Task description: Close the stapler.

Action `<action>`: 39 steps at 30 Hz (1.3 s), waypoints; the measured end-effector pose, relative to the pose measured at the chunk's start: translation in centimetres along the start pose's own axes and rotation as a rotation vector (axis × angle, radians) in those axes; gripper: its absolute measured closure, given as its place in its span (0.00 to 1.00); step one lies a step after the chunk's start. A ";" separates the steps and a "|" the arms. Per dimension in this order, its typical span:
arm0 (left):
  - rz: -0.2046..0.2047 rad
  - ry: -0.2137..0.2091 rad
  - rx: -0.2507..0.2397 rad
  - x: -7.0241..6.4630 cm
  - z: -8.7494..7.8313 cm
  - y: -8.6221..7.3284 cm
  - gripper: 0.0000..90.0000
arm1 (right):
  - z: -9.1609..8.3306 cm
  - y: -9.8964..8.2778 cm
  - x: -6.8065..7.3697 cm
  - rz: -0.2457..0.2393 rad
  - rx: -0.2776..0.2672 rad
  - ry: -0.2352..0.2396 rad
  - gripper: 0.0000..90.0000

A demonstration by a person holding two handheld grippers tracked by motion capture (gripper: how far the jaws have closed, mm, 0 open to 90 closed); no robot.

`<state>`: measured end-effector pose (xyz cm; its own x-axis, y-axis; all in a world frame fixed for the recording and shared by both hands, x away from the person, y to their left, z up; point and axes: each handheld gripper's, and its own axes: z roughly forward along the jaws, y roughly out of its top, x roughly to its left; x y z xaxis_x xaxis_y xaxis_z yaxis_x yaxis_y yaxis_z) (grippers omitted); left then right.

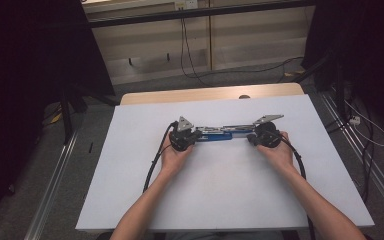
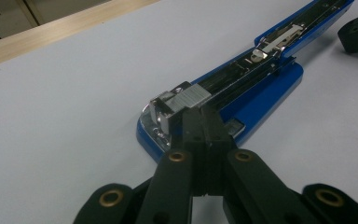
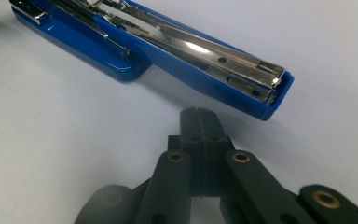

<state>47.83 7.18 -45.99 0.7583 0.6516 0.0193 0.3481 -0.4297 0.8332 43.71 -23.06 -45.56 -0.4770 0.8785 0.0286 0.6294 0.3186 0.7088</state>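
Item: blue stapler [image 1: 219,134], opened out flat, which we find lying lengthwise across the middle of the white bench [image 1: 130,165] between our two hands. Left claw [image 1: 196,134]: jaws pressed together with nothing between them, tips resting against the stapler's metal end, where a block of staples [image 2: 193,95] sits in the channel; we read that contact from the left gripper view, while the high view gives only the black body and grey plate there. Right claw [image 1: 250,138]: jaws likewise pressed together and empty, tips just short of the far blue end. The right gripper view shows the shiny steel rail [image 3: 205,51] inside the upper arm and a gap of bare bench before the tips; the high view cannot settle that gap. From above we also note the wooden edge [image 1: 210,93] behind the white top. The stapler's left end is cut off in the right gripper view.
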 end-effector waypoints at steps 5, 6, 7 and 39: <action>-0.004 -0.001 0.000 0.0 0.0 0.0 1.00 | 0.2 0.1 -0.2 0.005 0.004 -0.007 1.00; -0.006 0.001 0.000 0.0 0.0 0.0 1.00 | 0.3 0.1 -0.2 0.005 0.003 -0.009 1.00; -0.007 0.001 0.000 0.0 0.0 0.0 1.00 | 0.3 0.1 -0.3 0.008 0.002 -0.009 1.00; -0.011 0.001 -0.002 0.0 0.0 0.0 1.00 | 0.2 -0.2 -1.1 0.043 -0.014 -0.038 1.00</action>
<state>47.79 7.17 -46.02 0.7540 0.6568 0.0109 0.3552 -0.4216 0.8343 44.29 -23.99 -45.87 -0.4256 0.9043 0.0323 0.6403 0.2757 0.7169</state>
